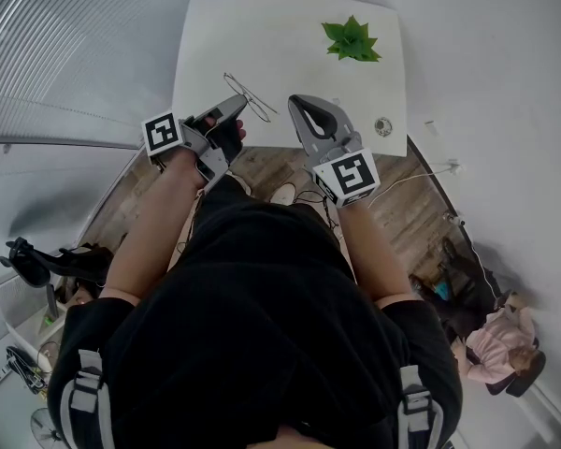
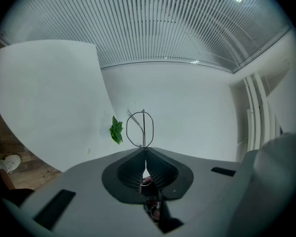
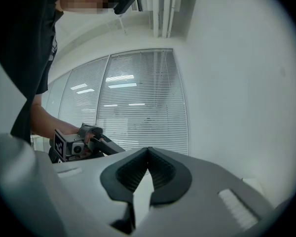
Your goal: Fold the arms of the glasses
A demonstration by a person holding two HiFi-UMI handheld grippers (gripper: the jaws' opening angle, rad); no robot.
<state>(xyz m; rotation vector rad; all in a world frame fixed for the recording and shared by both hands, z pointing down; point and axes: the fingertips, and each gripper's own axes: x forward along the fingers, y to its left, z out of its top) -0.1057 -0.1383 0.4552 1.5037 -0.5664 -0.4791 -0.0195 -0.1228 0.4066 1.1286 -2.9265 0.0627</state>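
Glasses (image 1: pixel 250 96) over the table (image 1: pixel 215 54) near its front edge, seemingly not touching; plant (image 1: pixel 352 40) at far right.

One table (image 1: pixel 262 36), one pair of glasses (image 1: pixel 252 99), one green plant (image 1: pixel 352 40), two claws, left claw (image 1: pixel 238 102) and right claw (image 1: pixel 296 103)

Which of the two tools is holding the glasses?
The left tool, shut on the thin wire glasses. The right tool is shut too, but nothing is between its jaws.
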